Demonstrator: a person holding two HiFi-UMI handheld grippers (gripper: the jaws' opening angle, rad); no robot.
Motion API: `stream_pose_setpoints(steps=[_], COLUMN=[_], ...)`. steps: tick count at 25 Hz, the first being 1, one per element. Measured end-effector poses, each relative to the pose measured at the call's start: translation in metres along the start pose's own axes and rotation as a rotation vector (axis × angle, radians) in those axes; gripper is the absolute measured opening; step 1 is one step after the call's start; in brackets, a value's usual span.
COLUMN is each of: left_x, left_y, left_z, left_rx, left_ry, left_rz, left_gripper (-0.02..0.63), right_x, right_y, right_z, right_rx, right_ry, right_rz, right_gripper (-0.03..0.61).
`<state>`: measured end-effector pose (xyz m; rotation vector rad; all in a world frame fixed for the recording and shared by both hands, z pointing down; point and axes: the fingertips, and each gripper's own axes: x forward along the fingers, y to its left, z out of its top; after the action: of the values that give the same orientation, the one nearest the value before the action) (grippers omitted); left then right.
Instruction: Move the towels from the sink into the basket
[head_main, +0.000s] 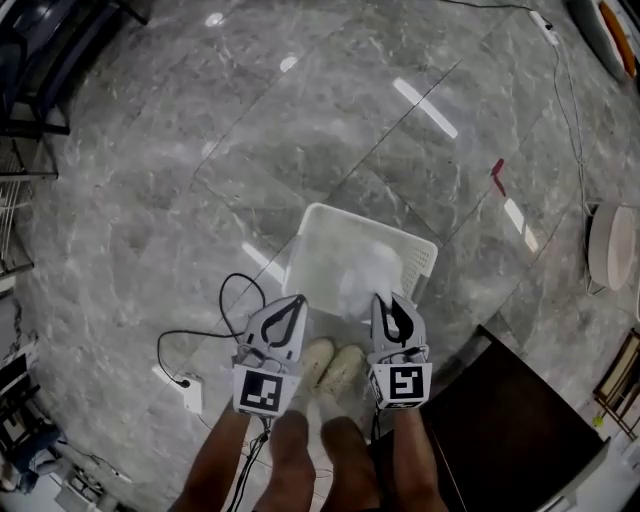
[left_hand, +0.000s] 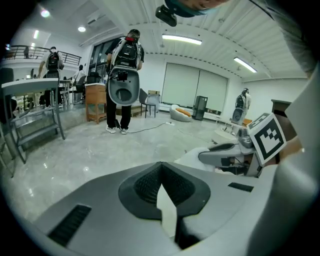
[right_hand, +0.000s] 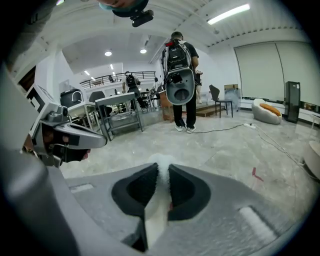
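A white plastic basket (head_main: 421, 262) stands on the grey stone floor just ahead of my feet. A white fluffy towel (head_main: 362, 272) hangs blurred over its inside. My right gripper (head_main: 386, 301) is at the basket's near edge, shut on the towel; white fuzz (right_hand: 162, 161) sticks out between its jaws (right_hand: 163, 169). My left gripper (head_main: 293, 301) is level with it at the basket's near left corner, its tips (left_hand: 160, 166) together. A thin pale strip shows between its pads; I cannot tell whether that is towel. No sink is in view.
A white power strip (head_main: 190, 393) with a black cable lies on the floor at my left. A dark brown cabinet (head_main: 515, 420) stands close at my right. A person with a backpack (left_hand: 123, 75) stands farther off. Metal racks (right_hand: 120, 117) line the far side.
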<state>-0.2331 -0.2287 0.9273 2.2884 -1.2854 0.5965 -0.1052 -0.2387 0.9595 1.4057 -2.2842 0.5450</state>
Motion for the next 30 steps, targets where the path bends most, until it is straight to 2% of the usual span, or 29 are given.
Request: stream_pose_setpoints(steps=[9,14,16,17,19,21,26,30], left_x=[0.046,0.051,0.051,0.052,0.052,0.050,0.043,0.032], left_y=[0.009,0.012,0.014,0.014,0.014,0.013,0.005,0.000], left_z=[-0.081,-0.102,-0.105,-0.106,-0.105,-0.102,-0.088,-0.067], left_rx=[-0.037,-0.042,-0.039,-0.036,-0.036,-0.034,-0.029,-0.021], left_ry=[0.035,0.048,0.051,0.051,0.047,0.041,0.024,0.004], left_rz=[-0.013,-0.004,-0.004,-0.003,0.000,0.002,0.000,0.003], left_gripper=[0.009,0.009,0.009,0.009,0.009,0.009,0.009,0.009], right_x=[0.056,0.065,0.066,0.067,0.069,0.067,0.056,0.043], right_y=[-0.003,-0.004,-0.003,-0.002,0.001,0.003,0.003,0.006], right_z=[-0.086,-0.109,-0.113,-0.115,-0.117,-0.117,-0.106,-0.083], right_rx=[-0.013,-0.010,0.008,0.022,0.040,0.043,0.042,0.030], right_ry=[0.051,0.056,0.051,0.050,0.052,0.051,0.042,0.032], right_rz=[0.022,0.019,0.024,0.032,0.047,0.050,0.046,0.069], right_gripper=[0.054,0.058,0.080,0.121,0.249,0.301,0.313,0.313])
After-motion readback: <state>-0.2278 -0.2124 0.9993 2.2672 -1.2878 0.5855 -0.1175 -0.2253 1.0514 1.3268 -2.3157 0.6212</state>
